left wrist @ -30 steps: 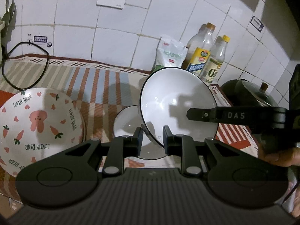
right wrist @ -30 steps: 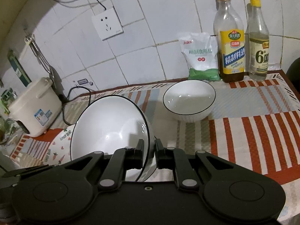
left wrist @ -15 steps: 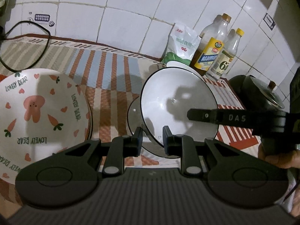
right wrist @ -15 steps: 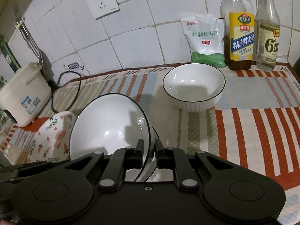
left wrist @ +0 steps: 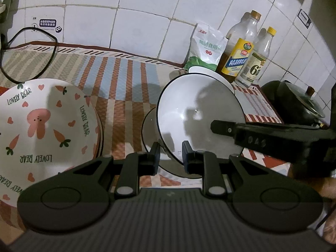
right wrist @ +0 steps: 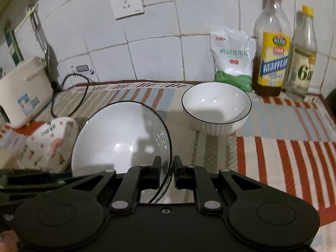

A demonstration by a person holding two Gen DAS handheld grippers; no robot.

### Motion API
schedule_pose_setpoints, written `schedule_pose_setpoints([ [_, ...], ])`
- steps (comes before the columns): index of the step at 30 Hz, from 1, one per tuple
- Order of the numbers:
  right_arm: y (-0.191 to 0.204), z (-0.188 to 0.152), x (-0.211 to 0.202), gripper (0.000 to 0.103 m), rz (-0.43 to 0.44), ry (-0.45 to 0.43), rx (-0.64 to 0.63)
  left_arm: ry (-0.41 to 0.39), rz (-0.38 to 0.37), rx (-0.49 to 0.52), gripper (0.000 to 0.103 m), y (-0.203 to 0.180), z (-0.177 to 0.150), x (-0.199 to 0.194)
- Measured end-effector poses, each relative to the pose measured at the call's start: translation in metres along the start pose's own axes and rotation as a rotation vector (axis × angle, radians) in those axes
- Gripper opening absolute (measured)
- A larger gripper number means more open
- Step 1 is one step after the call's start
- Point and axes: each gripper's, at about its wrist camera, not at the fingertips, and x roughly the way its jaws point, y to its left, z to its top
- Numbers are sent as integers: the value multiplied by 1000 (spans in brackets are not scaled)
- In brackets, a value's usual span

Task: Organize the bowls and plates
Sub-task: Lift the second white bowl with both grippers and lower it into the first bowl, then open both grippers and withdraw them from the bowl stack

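large white bowl with a thin black rim [left wrist: 199, 113] is held tilted on edge, inside facing the left camera, above the striped woven mat [left wrist: 126, 79] on the bench. left hand-held gripper [left wrist: 169, 155] is clamped on the bowl's near lower rim, rim passing between the two black fingers. right hand-held gripper [right wrist: 167, 171] is clamped on the same bowl [right wrist: 121, 138] at its right edge, thin rim pinched between nearly closed fingers; in the left view its black finger [left wrist: 226, 126] reaches in from the right across the bowl's inside. so the bowl sits directly ahead of both grippers, gripped from two sides.

under and behind the held bowl, a second white black-rimmed dish [left wrist: 150, 126] lies on the mat, mostly hidden, only its left arc and a bit of the near edge showing. cannot tell if the held bowl touches it.

left of that, a white bowl printed with pink rabbit, carrots and "lovely bear" lettering [left wrist: 42, 130] sits on the mat, near but apart from the held bowl. a smaller white ribbed bowl with black rim [right wrist: 216, 109] stands upright further back, just in front of a white and green bag [right wrist: 233, 63], a yellow-labelled oil bottle [right wrist: 271, 63] and a clear yellow-capped bottle [right wrist: 302, 63] against the white tiled wall [right wrist: 147, 52]. cream rice cooker [right wrist: 23, 90] at far left with a black cable [right wrist: 71, 96]. dark lidded pot [left wrist: 298, 103] at right in the left view.
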Motion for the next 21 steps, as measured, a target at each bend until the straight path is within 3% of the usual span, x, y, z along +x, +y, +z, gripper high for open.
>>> schedule_pose_setpoints([
  [12,0,-7,5,19,8,-35,-34,-5,10,-16,21,3,3,1],
  [17,2,-6,3,18,-9,-58,-73,-39,74,29,22,1,5,-5],
  [21,5,-6,2,17,-5,-62,-80,-32,60,17,22,3,5,-5],
])
